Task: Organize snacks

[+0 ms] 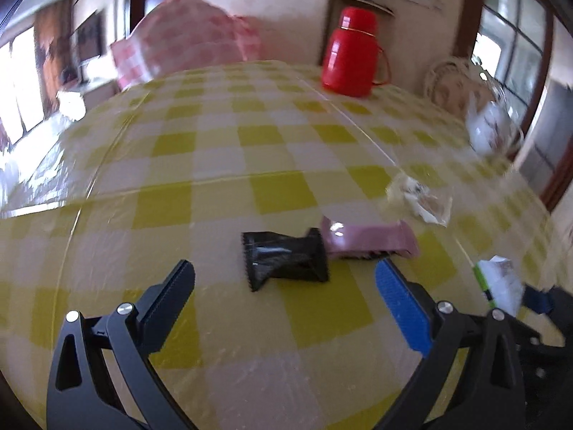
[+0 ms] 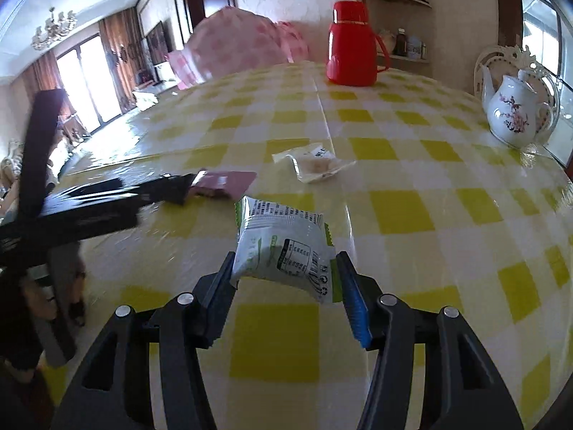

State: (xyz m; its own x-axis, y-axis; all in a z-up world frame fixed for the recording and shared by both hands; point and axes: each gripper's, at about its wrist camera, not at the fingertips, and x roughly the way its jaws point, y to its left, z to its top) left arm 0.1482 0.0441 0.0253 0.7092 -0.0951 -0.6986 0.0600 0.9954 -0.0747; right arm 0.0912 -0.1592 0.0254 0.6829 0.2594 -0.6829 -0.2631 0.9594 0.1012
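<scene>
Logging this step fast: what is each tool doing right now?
Left tool: open, holding nothing, with the black packet on the table between its fingers.
Right tool: closed on the white and green packet.

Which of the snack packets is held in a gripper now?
The white and green packet: the right gripper is shut on it. The black packet, pink packet and clear packet lie on the table.
</scene>
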